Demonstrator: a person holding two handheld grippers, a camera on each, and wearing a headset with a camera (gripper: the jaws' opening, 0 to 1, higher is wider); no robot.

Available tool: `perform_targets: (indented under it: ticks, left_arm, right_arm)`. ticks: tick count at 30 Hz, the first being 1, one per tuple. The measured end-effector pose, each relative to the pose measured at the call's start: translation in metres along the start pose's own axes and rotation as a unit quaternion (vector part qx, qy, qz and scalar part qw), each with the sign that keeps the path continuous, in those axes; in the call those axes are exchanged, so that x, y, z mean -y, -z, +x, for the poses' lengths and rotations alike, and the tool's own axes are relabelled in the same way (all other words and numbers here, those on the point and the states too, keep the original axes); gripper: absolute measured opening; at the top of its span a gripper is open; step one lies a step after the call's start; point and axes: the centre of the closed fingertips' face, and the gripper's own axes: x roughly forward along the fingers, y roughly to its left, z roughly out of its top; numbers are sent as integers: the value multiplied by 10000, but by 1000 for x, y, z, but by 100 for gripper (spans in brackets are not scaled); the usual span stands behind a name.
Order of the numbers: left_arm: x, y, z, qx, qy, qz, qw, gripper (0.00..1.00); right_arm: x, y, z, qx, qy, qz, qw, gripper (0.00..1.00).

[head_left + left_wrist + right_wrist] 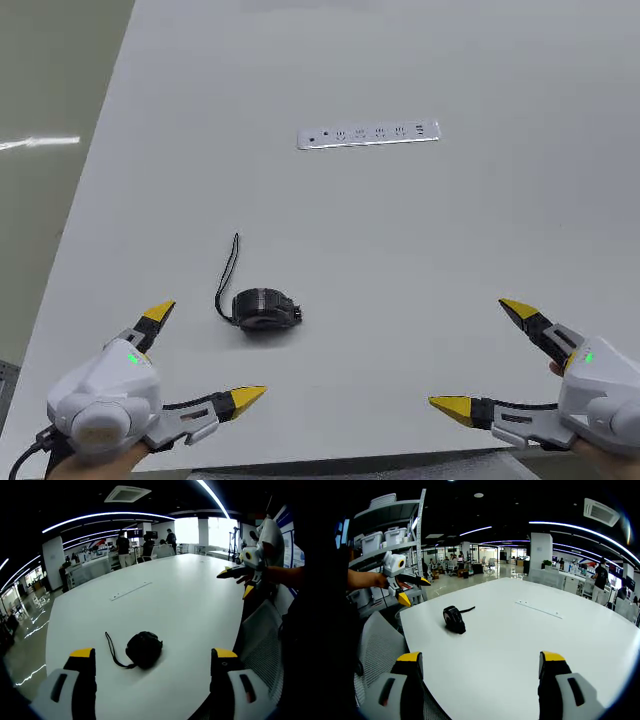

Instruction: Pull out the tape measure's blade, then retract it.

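Observation:
A black tape measure [265, 309] with a thin black wrist strap [229, 273] lies on the white table, blade fully inside. In the left gripper view the tape measure [144, 649] sits just ahead of the jaws, and in the right gripper view the tape measure [454, 618] lies off to the left. My left gripper [203, 354] is open at the near left edge, close to the case but not touching. My right gripper [487, 357] is open at the near right, well away from it. Both hold nothing.
A white power strip [368, 134] lies flat farther back on the table. The table's left edge [75, 210] drops to a glossy floor. Shelving with boxes [385, 535] stands beyond the near edge, and people stand at desks in the distance.

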Motion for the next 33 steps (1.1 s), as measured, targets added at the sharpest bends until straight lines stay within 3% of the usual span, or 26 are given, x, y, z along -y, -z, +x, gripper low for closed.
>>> perform_targets:
  ticks: [12, 33]
  left_arm:
    - [-3, -2, 7, -33, 118, 160, 9998, 93]
    - [-10, 10, 30, -240, 514, 454, 9974, 81]
  right_arm:
    - [4, 3, 4, -78, -55, -51, 9999, 97]
    - [8, 13, 22, -201, -504, -352, 9979, 86]
